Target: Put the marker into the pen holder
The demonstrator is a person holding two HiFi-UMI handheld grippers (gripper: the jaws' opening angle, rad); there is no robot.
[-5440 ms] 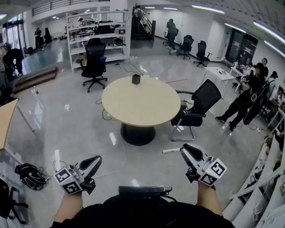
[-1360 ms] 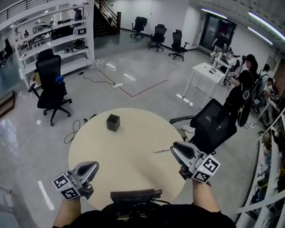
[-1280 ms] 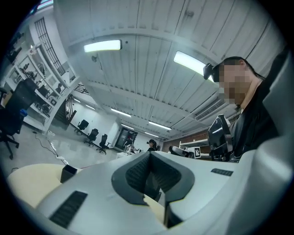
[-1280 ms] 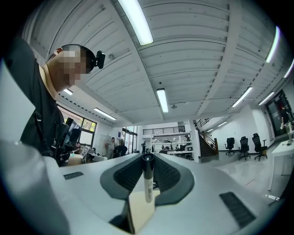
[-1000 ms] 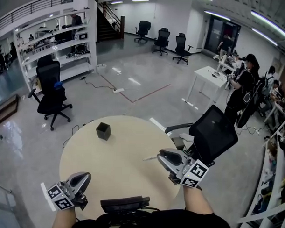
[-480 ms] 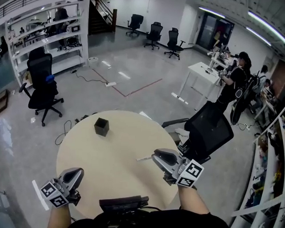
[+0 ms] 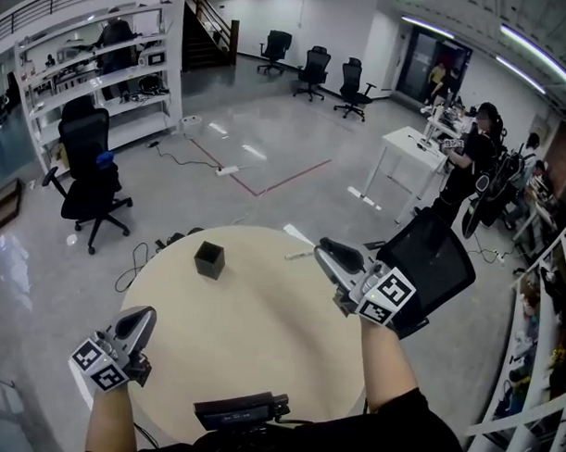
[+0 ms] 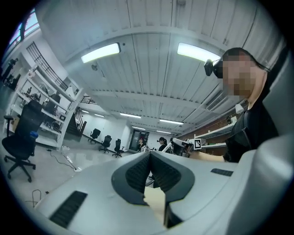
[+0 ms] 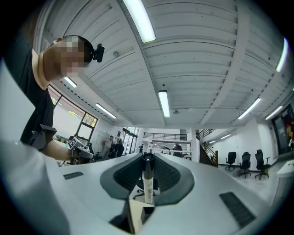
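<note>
My right claw (image 7: 321, 248) is clamped on the marker (image 7: 298, 255). In the right gripper view the marker (image 9: 147, 180) stands between the two dark ribbed pads. It has a slim white barrel with a block of dark print partway down, and its upper end, which rises just past the claw tips, is dark and rounded. In the head view it is only a thin pale stick poking left from the claw tips, right of centre in the frame, above the far rim of the round tan surface (image 7: 240, 333). I cannot tell at that size which end carries the cap.

The holder (image 7: 209, 259) is a small black square box standing upright on the surface, left of centre. It is to the left of the marker tip and well apart from it. Its inside is too dark for me to make out.

My left claw (image 7: 141, 315) is at the lower left, over the near left edge of the surface. Its own view shows the pads pressed together with nothing between them.

The marker's lower end disappears into the throat of the right claw, so its full length is hidden. Both gripper views tilt up at the ceiling lights, and neither shows the holder. My body cuts off the near edge of the surface. The right claw covers part of a black chair (image 7: 433, 262) beyond the rim.
</note>
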